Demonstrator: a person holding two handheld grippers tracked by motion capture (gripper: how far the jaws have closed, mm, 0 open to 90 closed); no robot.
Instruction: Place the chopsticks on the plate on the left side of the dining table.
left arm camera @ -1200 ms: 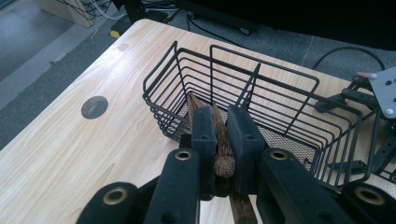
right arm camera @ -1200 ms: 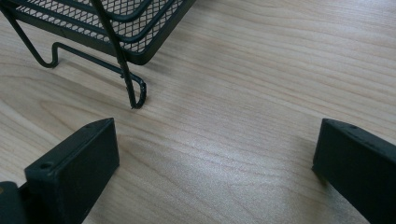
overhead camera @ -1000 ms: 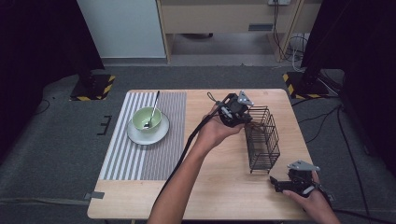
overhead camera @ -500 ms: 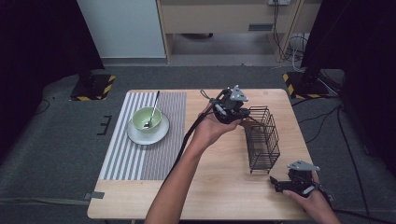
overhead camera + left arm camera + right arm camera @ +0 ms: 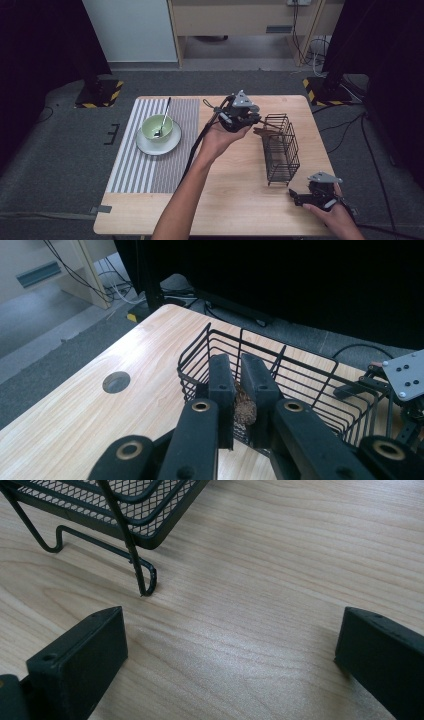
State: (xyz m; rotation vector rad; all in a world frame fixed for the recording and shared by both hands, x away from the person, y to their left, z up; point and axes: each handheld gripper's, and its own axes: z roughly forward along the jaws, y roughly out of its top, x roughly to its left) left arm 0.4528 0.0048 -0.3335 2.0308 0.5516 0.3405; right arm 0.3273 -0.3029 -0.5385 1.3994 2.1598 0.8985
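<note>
My left gripper is shut on a thin brown, rough-textured piece. It holds the piece at the near rim of a black wire basket that stands right of the table's middle. The piece's far end reaches to the basket's edge. My right gripper rests low at the table's front right, open, with bare wood between its fingers. One basket foot stands just ahead of it.
A green bowl with a spoon sits on a white plate on a striped placemat at the left. A round cable hole pierces the tabletop. Black cables trail from both grippers.
My left gripper has shifted a little to the left with the brown piece still in it. The right gripper has stayed where it was.
</note>
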